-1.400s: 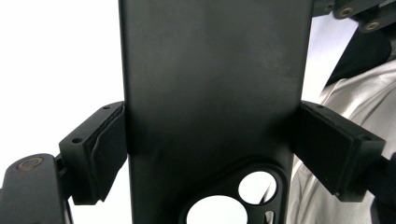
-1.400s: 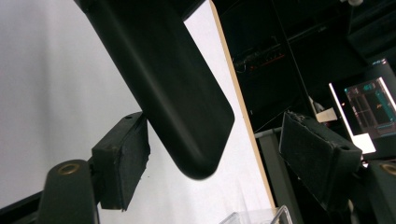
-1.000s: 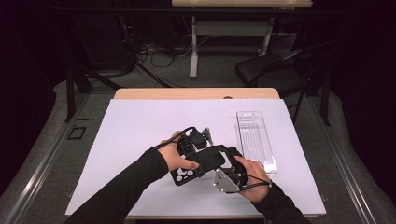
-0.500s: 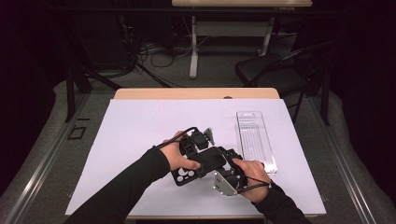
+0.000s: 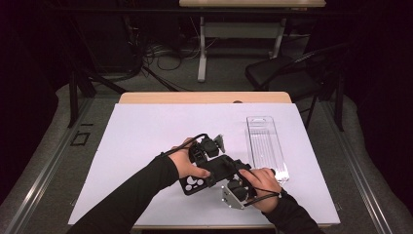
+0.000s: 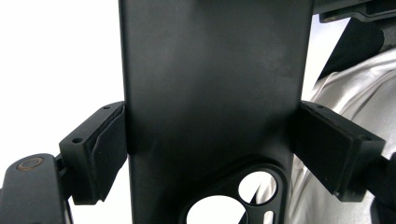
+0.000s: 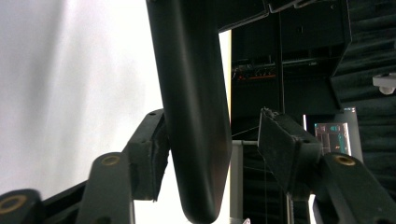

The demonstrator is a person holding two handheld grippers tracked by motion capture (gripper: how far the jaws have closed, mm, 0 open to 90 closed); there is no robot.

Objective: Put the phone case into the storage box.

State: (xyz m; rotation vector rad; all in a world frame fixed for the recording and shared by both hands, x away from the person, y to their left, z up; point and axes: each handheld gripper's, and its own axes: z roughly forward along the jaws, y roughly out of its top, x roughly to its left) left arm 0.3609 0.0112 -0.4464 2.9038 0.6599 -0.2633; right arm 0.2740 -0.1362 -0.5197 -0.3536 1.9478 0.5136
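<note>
The surface is covered in white, with a clear plastic tray lying toward its right side, well apart from the work in hand; near the front middle, both hands hold a black phone case just above the white cover, camera cutouts toward the person; the left hand-held gripper pinches the case across its width, both pads pressed on its side edges close to the cutouts; the right hand-held gripper has just been closing around the case's rim, one pad touching it and the other not yet, so it counts as spread. The case looks light, thin and somewhat flexible, its smooth skin likely slippery; the side edges away from the weaker cutout corner seem the safest hold.
</note>
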